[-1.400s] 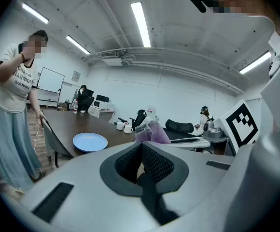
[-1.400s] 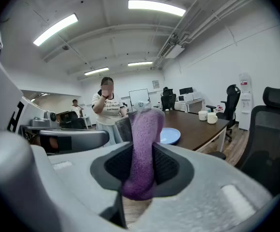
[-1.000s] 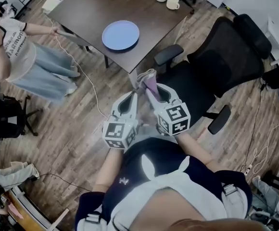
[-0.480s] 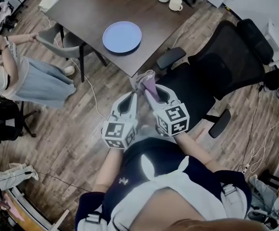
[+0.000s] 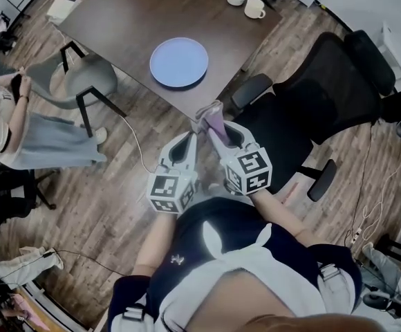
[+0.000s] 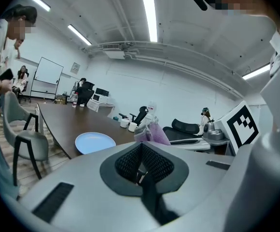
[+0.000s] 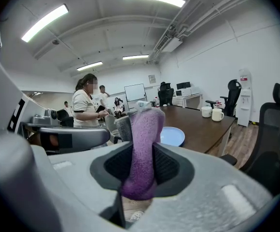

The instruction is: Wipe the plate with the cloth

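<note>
purple cloth [image 7: 145, 129] sits pinched in the right claw [image 7: 141, 166], its free end poking out far of the tips; the left claw [image 6: 141, 164] is closed on nothing. the blue plate [image 5: 179, 61] lies well apart, far ahead on the dark counter [image 5: 117, 19]. best to keep the pinch firm and land the free end flat on the plate.
</note>
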`<state>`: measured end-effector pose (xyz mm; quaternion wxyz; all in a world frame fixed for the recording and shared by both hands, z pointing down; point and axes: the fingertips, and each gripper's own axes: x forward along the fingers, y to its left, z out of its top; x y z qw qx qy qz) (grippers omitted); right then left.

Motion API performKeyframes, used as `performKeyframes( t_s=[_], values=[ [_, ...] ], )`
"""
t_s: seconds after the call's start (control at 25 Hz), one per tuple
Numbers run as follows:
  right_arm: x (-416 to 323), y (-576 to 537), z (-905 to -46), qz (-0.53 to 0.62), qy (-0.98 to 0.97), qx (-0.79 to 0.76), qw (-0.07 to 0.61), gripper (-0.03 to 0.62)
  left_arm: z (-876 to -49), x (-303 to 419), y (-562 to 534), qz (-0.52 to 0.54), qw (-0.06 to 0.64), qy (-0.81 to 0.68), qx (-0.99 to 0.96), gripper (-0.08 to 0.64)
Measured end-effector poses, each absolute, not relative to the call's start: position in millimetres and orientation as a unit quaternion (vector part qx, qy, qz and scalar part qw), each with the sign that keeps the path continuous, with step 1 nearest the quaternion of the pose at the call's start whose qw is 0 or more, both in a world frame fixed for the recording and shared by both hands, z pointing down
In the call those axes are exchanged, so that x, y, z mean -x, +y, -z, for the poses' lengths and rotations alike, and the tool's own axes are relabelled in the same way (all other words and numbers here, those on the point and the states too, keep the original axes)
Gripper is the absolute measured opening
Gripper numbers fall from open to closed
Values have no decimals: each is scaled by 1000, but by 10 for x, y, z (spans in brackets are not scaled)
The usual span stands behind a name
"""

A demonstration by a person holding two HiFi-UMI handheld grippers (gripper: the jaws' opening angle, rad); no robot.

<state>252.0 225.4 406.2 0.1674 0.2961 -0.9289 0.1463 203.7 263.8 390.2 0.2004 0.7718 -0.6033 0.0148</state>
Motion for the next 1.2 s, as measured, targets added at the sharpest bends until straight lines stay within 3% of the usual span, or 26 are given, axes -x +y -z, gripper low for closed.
performKeyframes(
  t_s=[1.2],
  values=[
    [-1047,1598,-4380,-167,-902,-345,197,110,-4190,-439,1906,-36,227,-557,-798,6]
  ],
)
